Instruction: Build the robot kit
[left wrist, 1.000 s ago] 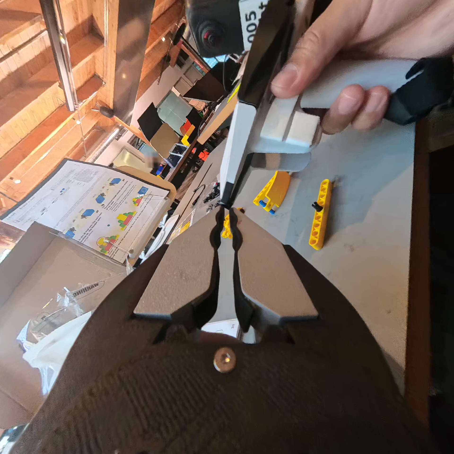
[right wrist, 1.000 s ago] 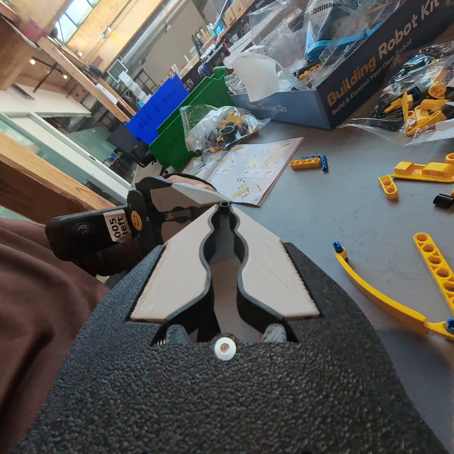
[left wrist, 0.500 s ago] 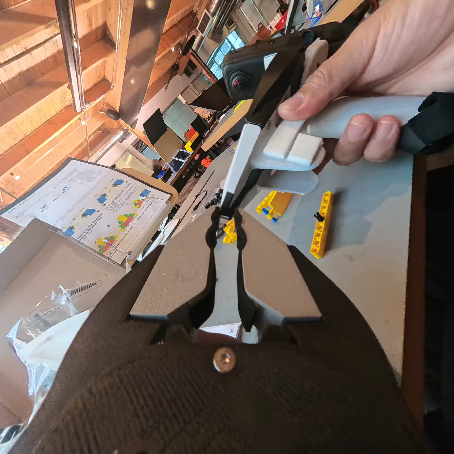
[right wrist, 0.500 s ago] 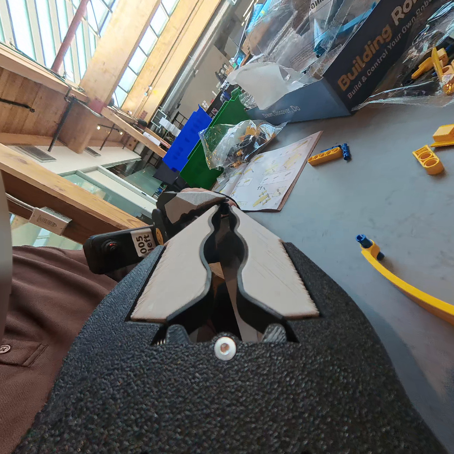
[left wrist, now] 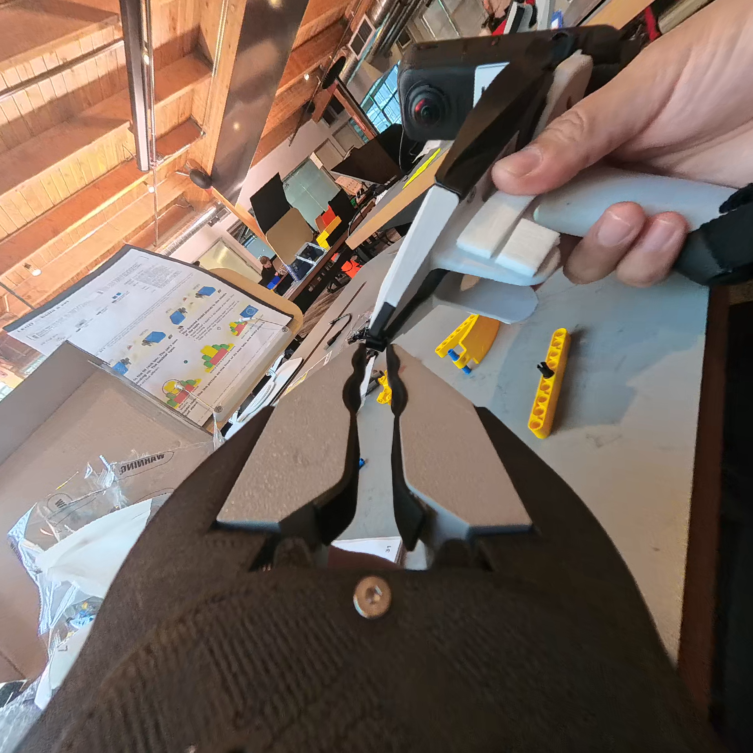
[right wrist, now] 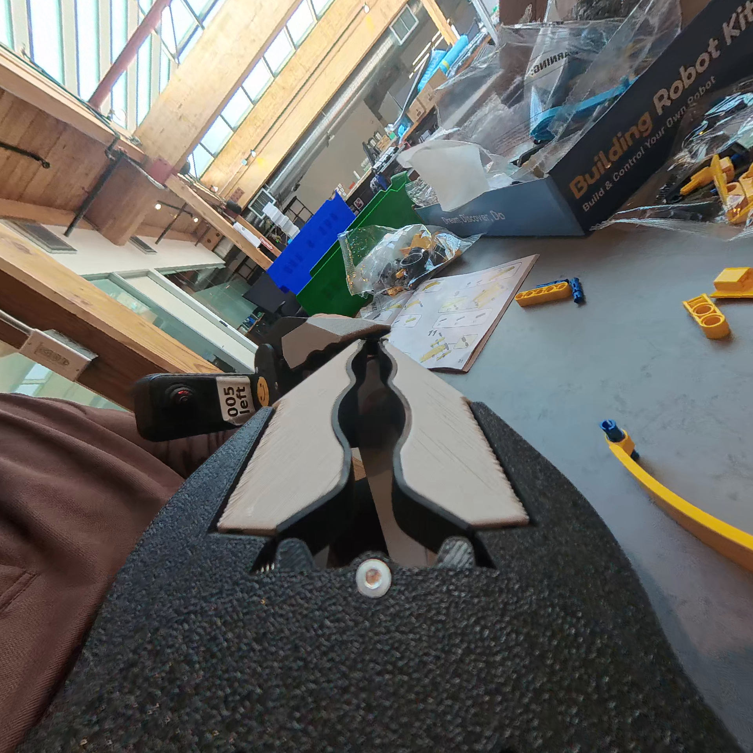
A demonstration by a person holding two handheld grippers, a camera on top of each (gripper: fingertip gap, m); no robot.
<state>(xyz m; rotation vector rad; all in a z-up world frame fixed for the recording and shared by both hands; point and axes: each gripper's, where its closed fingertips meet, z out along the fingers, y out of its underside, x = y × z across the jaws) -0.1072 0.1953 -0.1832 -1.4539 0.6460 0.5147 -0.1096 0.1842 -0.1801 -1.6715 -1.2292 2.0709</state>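
Right at the meeting point of the two tools sits a small dark piece (right wrist: 373, 347), too small to identify, held up above the grey desk (left wrist: 611, 468). The right gripper (right wrist: 373, 343) has its fingers drawn together on it at the very tips, with a person's hand (left wrist: 652, 134) squeezing the pale handle. The left gripper (left wrist: 375, 351) comes in from the opposite side with its tips just either side of the same piece; a narrow slit shows between its fingers, and whether they press on the piece I cannot tell. Below them on the desk lie a straight yellow beam (left wrist: 548, 387) carrying a black pin and, near it, a curved yellow panel (left wrist: 472, 340) with blue pins. Farther out, the right wrist view shows a long curved yellow strip (right wrist: 672, 501) with a blue pin at its end, a short yellow beam (right wrist: 542, 293), an open instruction booklet (right wrist: 460, 313), a clear bag of parts (right wrist: 395, 260) and a dark kit box (right wrist: 611, 171). Beyond stand a green bin (right wrist: 346, 281) and a blue bin (right wrist: 309, 248).
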